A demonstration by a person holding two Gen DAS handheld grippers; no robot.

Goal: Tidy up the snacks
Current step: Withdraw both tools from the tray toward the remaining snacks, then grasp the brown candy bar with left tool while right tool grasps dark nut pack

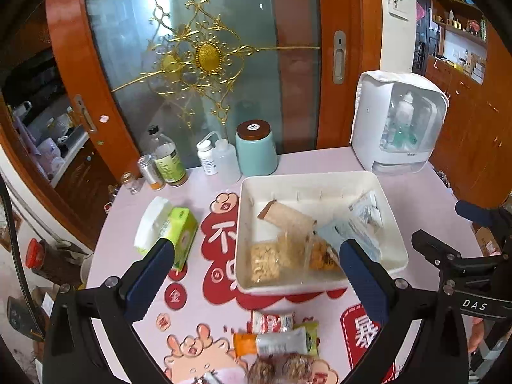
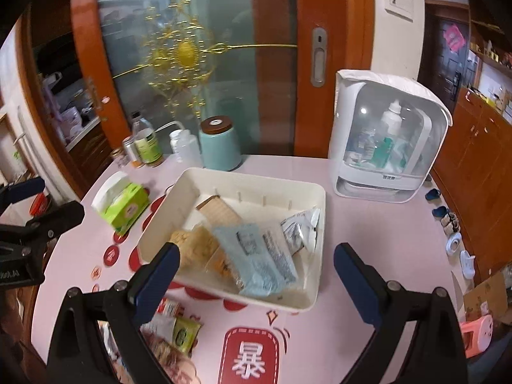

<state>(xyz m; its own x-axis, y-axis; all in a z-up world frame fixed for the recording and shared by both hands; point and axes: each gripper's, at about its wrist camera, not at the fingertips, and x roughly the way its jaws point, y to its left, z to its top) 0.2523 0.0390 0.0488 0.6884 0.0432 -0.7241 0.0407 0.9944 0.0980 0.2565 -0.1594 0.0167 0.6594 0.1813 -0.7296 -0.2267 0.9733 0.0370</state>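
Observation:
A white rectangular bin point(image 1: 307, 182) point(image 2: 315, 220) stands on the pink table and holds several snack packets: a brown paper pouch point(image 1: 288, 216) point(image 2: 220, 212), clear bags of biscuits point(image 1: 264, 260), a pale blue packet point(image 2: 259, 262) and a silvery one point(image 2: 299, 228). More loose snack packets point(image 1: 276, 336) point(image 2: 179, 329) lie on the table in front of the bin. My left gripper point(image 1: 256, 265) hangs open over the bin's near edge with nothing between its fingers. My right gripper point(image 2: 256, 267) is open too, above the bin, empty. Each gripper shows at the edge of the other's view.
A green tissue box point(image 1: 172, 230) point(image 2: 123, 204) lies left of the bin. Bottles, a can and a teal canister point(image 1: 256, 152) point(image 2: 220, 144) line the back by the glass sliding door. A white appliance point(image 1: 396, 121) point(image 2: 384, 140) stands at back right. Slippers and a cardboard box sit on the floor right.

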